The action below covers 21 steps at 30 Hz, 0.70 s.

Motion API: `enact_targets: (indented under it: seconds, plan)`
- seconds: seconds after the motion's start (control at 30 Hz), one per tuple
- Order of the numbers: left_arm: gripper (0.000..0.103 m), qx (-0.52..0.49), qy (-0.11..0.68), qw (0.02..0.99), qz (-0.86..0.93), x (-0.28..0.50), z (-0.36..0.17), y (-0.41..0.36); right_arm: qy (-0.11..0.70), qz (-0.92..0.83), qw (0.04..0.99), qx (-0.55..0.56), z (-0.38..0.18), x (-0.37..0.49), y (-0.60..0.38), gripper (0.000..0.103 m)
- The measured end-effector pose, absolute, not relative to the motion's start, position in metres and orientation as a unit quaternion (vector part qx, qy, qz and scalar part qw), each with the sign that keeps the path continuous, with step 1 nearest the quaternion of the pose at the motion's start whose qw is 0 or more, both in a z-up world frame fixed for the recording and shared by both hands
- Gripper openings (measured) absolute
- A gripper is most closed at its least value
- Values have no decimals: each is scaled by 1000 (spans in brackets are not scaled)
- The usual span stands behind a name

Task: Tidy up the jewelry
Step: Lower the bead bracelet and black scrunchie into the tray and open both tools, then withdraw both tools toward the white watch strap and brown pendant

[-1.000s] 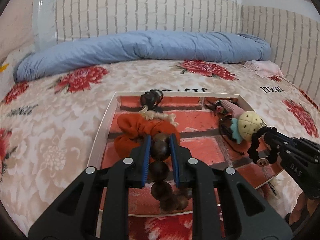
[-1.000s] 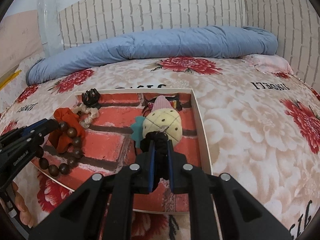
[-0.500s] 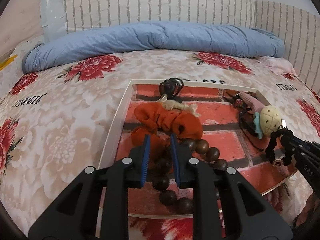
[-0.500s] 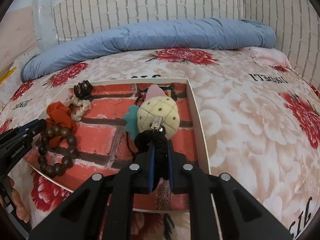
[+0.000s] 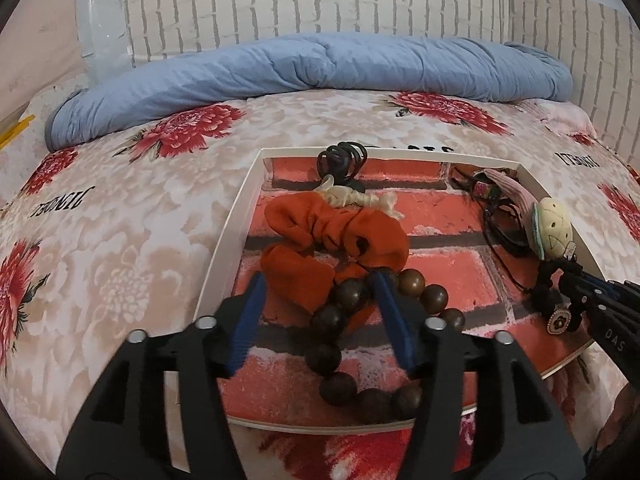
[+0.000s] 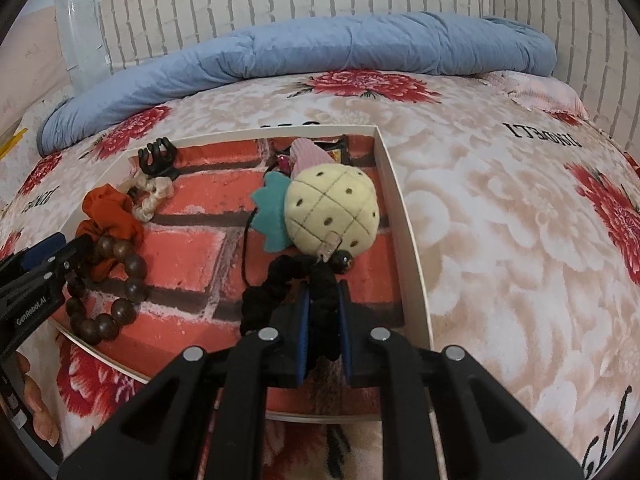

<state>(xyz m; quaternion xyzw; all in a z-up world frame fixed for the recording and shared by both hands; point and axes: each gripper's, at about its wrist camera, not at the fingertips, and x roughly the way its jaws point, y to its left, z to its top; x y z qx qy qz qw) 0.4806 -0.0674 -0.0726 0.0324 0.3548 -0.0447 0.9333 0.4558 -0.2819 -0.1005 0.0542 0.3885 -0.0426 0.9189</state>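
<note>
A shallow white-rimmed tray (image 5: 224,240) with a red brick-print floor lies on the bed. My left gripper (image 5: 318,280) is open over a brown wooden bead bracelet (image 5: 332,356), which lies on the tray floor beside an orange scrunchie (image 5: 320,232). My right gripper (image 6: 323,292) is shut on a black hair tie (image 6: 280,276) with a small flower charm (image 5: 558,323), low over the tray's right side. A plush pineapple (image 6: 332,212) lies just beyond it. The bracelet also shows in the right wrist view (image 6: 120,312).
A black claw clip (image 5: 340,160) and a cream braided tie (image 5: 360,198) lie at the tray's far left. A pink item and dark cords (image 5: 496,196) lie at the far right. A blue rolled duvet (image 5: 320,64) runs along the brick-pattern wall. Floral bedding surrounds the tray.
My left gripper has opened and let go of the bead bracelet, which now lies on the tray. My right gripper has lowered the black hair tie toward the tray.
</note>
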Motion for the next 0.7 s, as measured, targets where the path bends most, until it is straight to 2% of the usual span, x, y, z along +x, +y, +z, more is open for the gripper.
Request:
enact_targets:
  seconds: [0.07, 0.1, 0.17, 0.27, 0.33, 0.47, 0.6, 0.7]
  plan:
    - [74, 26, 354, 934, -46, 478, -71, -66, 389, -42, 919, 56, -100, 455, -282, 20]
    - [77, 22, 353, 934, -47, 477, -69, -65, 388, -42, 919, 57, -100, 454, -283, 31]
    - [85, 16, 349, 936, -50, 473, -66, -64, 385, -47, 920, 53, -98, 453, -283, 46]
    - [89, 18, 349, 936, -50, 472, -64, -66, 385, -44, 920, 52, -97, 452, -282, 48]
    - [94, 18, 349, 936, -49, 470, -63, -66, 381, -44, 922, 52, -95, 450, -282, 54]
    - [98, 17, 341, 939, -47, 468, -57, -65, 367, -53, 927, 49, -89, 446, -283, 74]
    - [98, 10, 343, 938, -41, 469, -55, -60, 363, -41, 928, 66, -86, 445, -285, 83]
    - [98, 4, 344, 938, -39, 469, -53, -57, 361, -38, 929, 72, -80, 442, -285, 83]
